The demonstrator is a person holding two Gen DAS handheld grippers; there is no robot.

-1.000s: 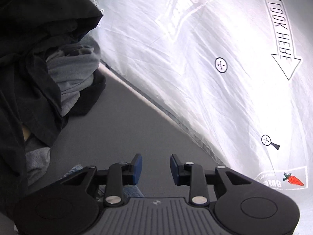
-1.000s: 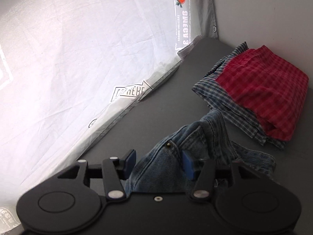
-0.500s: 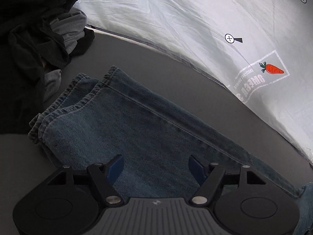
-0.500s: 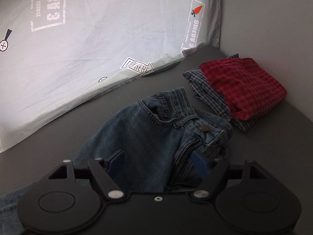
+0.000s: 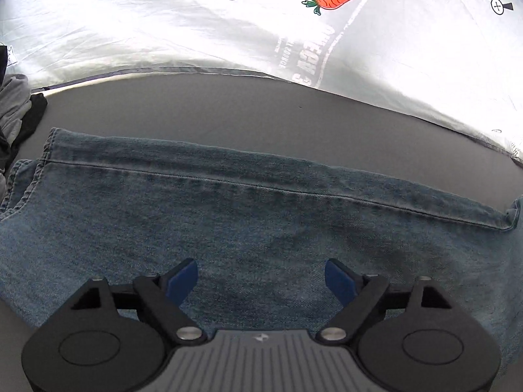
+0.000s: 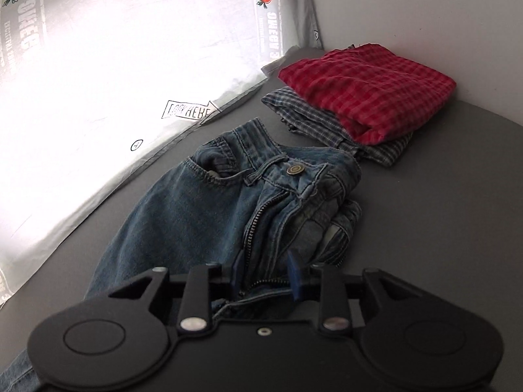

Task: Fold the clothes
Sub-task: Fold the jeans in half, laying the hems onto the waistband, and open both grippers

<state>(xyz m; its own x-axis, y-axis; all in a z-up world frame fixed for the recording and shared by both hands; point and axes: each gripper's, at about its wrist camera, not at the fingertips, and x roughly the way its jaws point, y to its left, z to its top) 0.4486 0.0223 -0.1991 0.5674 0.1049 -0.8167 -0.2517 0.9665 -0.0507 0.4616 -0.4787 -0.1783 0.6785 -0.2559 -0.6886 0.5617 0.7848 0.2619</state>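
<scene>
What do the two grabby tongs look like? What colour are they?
Both tongs are black plastic with two round discs at the back, silver screws on the linkage bars, and blue pads on the fingertips. The left tongs have a ribbed grey middle plate with a tiny logo. The right tongs have a plain black plate. No cables or sleeves show.

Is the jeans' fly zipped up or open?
Open: the jeans' zipper teeth lie parted below the button, waistband splayed.

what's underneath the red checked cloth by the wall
A folded blue plaid cloth lies under the red checked cloth; only its left and front edges stick out. The rest of it, and anything further beneath, is covered.
</scene>
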